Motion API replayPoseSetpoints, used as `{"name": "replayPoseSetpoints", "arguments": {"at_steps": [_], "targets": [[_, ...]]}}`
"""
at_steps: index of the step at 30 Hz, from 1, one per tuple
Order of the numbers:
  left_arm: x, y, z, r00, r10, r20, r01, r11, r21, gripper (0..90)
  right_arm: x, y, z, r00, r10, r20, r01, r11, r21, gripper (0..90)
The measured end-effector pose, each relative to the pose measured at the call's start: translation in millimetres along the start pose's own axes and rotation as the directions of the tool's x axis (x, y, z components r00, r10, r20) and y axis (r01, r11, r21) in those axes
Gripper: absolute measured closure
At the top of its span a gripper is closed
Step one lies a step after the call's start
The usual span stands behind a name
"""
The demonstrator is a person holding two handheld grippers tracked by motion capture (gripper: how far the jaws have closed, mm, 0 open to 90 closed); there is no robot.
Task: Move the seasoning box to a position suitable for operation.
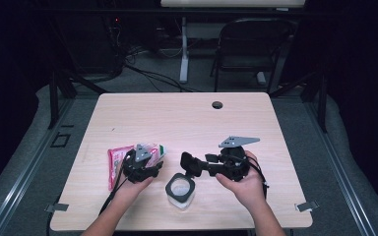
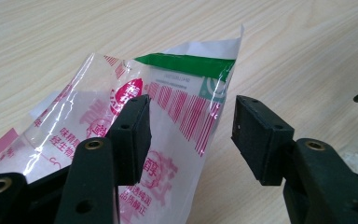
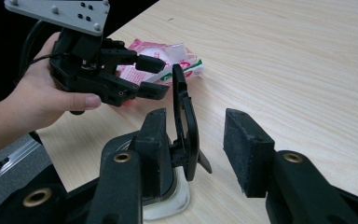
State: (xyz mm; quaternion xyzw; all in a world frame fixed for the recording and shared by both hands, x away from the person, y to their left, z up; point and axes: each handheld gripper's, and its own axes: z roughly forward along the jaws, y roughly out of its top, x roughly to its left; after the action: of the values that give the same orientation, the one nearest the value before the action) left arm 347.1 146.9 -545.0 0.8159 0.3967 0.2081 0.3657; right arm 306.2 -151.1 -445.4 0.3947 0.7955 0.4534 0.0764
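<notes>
Your left gripper [image 1: 150, 156] sits over the pink-and-white plastic packet [image 2: 168, 116] at the near left of the table [image 1: 187, 118], its jaws spread apart around the packet's green-edged corner. Your right gripper [image 3: 193, 140] is also spread wide, just above the small clear jar [image 1: 180, 191], whose black flip lid [image 3: 184, 126] stands upright between the jaws.

Plastic packet [image 2: 168, 112]: red Chinese chars, partly legible ("味精", "醇"); rest unreadable.

Two packets [image 1: 120, 162], one jar [image 1: 180, 190]
</notes>
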Motion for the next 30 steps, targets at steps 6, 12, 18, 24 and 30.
{"name": "replayPoseSetpoints", "arguments": {"at_steps": [6, 12, 18, 24, 30], "targets": [[-2.3, -5.1, 11.5, 0.9979, 0.032, -0.056, -0.028, 0.9981, 0.055, 52.3, 0.6, 0.2, 0.8, 1.0, 0.0, -0.002, 0.0, 1.0, -0.001, 59.5], [1.0, -8.8, 14.3, 0.9943, 0.04, -0.099, -0.034, 0.9974, 0.064, 63.0, 1.2, 0.3, 1.6, 1.0, -0.004, 0.002, 0.004, 1.0, -0.002, 59.5], [8.3, -8.9, 11.7, 0.9969, 0.009, -0.079, -0.006, 0.9992, 0.04, 76.7, 0.7, 0.1, 1.8, 1.0, 0.001, 0.001, -0.001, 1.0, -0.006, 59.5], [20.7, -10.9, 11.5, 0.9982, -0.052, -0.029, 0.053, 0.9982, 0.027, 85.8, 1.1, -0.1, 1.9, 1.0, 0.001, -0.003, -0.001, 1.0, -0.007, 59.5], [28.8, -13.1, 9.3, 0.9946, -0.104, -0.003, 0.104, 0.9946, 0.012, 89.5, 0.8, 0.0, 2.0, 1.0, 0.002, -0.003, -0.002, 1.0, -0.002, 59.3]]}}
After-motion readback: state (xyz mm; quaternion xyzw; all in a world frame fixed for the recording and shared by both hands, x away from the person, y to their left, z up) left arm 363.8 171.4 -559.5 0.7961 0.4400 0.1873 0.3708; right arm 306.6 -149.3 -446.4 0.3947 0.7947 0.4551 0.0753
